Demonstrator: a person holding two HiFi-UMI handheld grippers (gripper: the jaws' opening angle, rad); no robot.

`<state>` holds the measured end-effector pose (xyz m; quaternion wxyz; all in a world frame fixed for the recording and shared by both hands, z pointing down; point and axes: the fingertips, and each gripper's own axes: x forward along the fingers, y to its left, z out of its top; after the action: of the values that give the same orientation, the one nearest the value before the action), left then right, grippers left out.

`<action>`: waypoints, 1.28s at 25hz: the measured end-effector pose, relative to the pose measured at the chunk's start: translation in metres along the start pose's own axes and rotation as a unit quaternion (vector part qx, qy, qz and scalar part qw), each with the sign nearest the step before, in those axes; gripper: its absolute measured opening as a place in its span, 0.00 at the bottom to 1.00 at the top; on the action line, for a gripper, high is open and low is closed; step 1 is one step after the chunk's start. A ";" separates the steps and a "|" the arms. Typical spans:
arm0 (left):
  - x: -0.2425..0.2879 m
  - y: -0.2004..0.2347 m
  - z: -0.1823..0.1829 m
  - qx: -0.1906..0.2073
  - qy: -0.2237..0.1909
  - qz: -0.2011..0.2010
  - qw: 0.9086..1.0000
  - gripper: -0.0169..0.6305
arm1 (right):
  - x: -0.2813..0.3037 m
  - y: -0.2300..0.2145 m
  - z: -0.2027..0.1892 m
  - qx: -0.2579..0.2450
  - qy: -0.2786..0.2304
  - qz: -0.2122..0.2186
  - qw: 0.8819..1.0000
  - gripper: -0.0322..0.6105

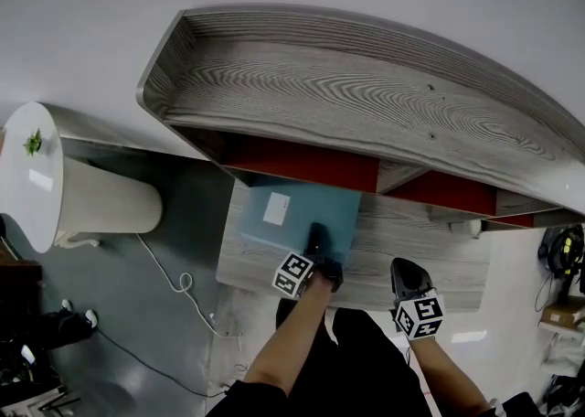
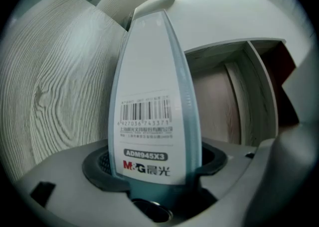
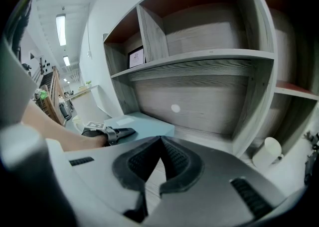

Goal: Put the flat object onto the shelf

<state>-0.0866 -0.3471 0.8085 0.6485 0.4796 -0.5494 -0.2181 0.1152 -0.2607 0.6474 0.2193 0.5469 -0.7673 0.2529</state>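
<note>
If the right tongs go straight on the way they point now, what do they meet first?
Probably the wooden back panel of the lower compartment, or the board under it; depth is unclear.

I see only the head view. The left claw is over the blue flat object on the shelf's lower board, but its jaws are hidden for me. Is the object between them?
Observer: Yes. In the left gripper view the blue flat object stands between the jaws of the left claw, which press it on both sides. Its barcode label faces the camera.
Operator: Does the right claw hold something?
Observer: No. It is shut, with nothing between its jaws.
Operator: Is something inside the shelf? Its top covers the compartments for me.
Observer: Yes, one upper compartment holds a small dark-framed panel; what it shows I cannot tell.
</note>
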 end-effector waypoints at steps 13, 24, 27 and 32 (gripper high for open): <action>0.013 0.003 -0.005 0.007 0.017 0.053 0.998 0.60 | 0.002 0.003 -0.011 0.006 0.008 -0.001 1.000 0.05; 0.018 0.003 -0.008 -0.013 0.040 0.066 0.997 0.62 | -0.003 -0.017 -0.019 0.019 0.015 -0.024 0.999 0.05; 0.016 0.002 -0.011 -0.021 0.038 0.069 0.997 0.62 | -0.002 -0.020 -0.013 0.022 0.009 -0.026 0.999 0.05; 0.009 0.006 -0.018 -0.023 0.037 0.071 0.997 0.62 | -0.003 -0.019 -0.007 0.021 0.000 -0.018 1.000 0.05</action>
<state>-0.0689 -0.3452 0.8194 0.6934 0.4322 -0.5520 -0.1666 0.1349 -0.2595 0.6537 0.2118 0.5649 -0.7522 0.2649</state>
